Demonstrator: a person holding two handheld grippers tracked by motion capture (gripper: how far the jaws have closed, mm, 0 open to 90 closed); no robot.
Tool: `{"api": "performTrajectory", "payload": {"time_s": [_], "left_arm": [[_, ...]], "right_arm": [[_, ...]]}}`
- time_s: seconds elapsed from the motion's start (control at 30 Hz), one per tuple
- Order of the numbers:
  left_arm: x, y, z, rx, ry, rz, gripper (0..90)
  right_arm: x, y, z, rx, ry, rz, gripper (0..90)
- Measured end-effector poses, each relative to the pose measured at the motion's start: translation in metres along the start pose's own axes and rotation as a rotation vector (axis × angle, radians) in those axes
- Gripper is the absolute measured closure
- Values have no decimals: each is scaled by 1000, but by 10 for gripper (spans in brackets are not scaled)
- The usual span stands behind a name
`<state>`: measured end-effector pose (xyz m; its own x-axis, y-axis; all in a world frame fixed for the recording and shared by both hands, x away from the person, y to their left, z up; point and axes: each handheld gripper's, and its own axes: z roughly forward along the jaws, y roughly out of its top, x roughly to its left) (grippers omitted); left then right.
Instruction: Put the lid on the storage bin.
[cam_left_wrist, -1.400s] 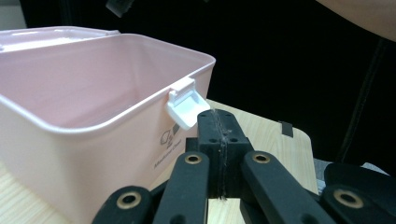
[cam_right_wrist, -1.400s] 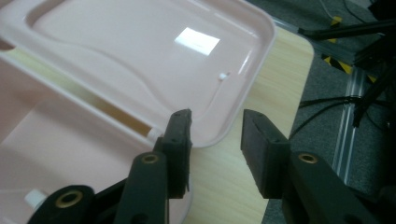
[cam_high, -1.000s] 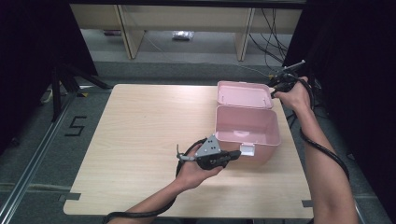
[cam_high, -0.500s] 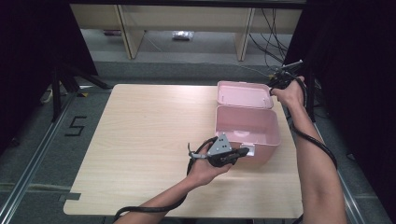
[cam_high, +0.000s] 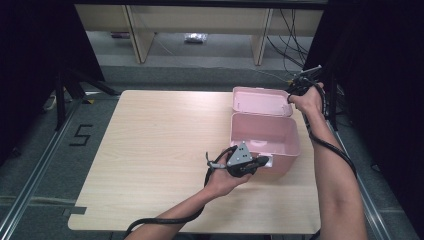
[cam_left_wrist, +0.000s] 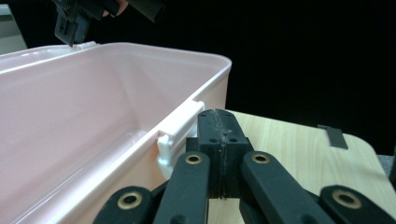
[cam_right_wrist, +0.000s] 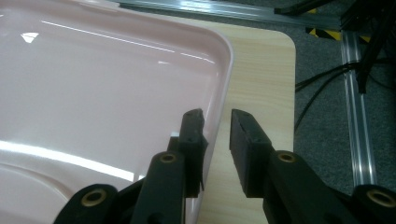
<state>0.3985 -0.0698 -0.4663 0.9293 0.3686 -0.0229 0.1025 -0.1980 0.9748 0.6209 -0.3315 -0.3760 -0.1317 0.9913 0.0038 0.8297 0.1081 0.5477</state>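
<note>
Nearest the person, the left gripper (cam_high: 264, 161) sits at the front wall of the pink box (cam_high: 265, 134), which stands on the right part of the wooden table (cam_high: 150, 140). In the left gripper view its jaws are pressed flat together with nothing between them, their tips just beside the white latch (cam_left_wrist: 180, 133) on the box's front rim; whether they touch the latch cannot be told. The left hand (cam_high: 222, 181) wraps the gripper's body, the forearm comes in from the near table edge, and a black cable (cam_high: 165, 220) trails back along it. The box is open, its hollow bare and pale pink. Behind it the lid (cam_high: 261, 101) lies swung back toward the far edge of the table, its inner side facing up. At the lid's far right corner is the right gripper (cam_right_wrist: 216, 123), held by the right hand (cam_high: 306, 100), whose arm runs along the table's right edge. In the right gripper view its jaws straddle the lid's rim, one inside the lid and one outside over the bare wood; they have just been closing, yet a gap remains and the outer pad stands clear of the rim, so the lid is not clamped. Beyond the table lie grey floor, a metal rail (cam_right_wrist: 357, 135) and dark cables (cam_right_wrist: 327, 77).
</note>
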Motion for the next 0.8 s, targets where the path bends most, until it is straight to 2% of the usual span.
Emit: {"api": "performTrajectory", "payload": {"time_s": [0.07,0.13,0.2,0.23,0.27,0.3,0.37,0.4,0.43,0.47,0.5,0.53,0.6,0.67,0.7,0.73,0.8], "left_arm": [[1,-2,1,7,4,-3,898],[2,-3,2,7,6,-2,898],[2,-3,2,9,6,-4,898],[2,-3,2,9,5,-3,898],[2,-3,3,3,4,-3,898],[2,-4,3,3,2,-2,898],[2,-4,3,7,5,-5,898],[2,-4,3,6,5,-5,898],[2,-4,3,6,5,-7,898],[2,-4,3,4,3,-9,899],[2,-4,3,5,3,-11,899],[3,-4,3,7,-2,-6,899],[2,-4,3,7,-3,-17,899],[2,-4,3,8,2,-18,899],[2,-4,3,8,3,-17,899],[2,-4,3,8,4,-16,899],[2,-4,3,9,4,-15,899]], "right_arm": [[1,0,1,-1,0,28,754],[0,2,1,6,-8,6,755],[2,2,3,8,-5,37,754],[0,2,5,-1,-12,14,754],[0,3,5,0,-11,11,754],[1,3,6,4,-8,39,754],[-1,3,7,2,-14,26,754],[0,3,7,8,-13,33,755],[2,3,8,17,-3,67,754],[0,4,8,16,-10,34,755],[-1,4,9,4,-14,26,754],[-1,4,10,1,-15,26,754],[1,4,11,6,-14,60,756],[-1,5,13,-5,-10,30,758],[0,5,14,-10,-15,31,759],[2,5,14,13,-8,67,761],[1,5,18,-3,-21,47,766]]}}
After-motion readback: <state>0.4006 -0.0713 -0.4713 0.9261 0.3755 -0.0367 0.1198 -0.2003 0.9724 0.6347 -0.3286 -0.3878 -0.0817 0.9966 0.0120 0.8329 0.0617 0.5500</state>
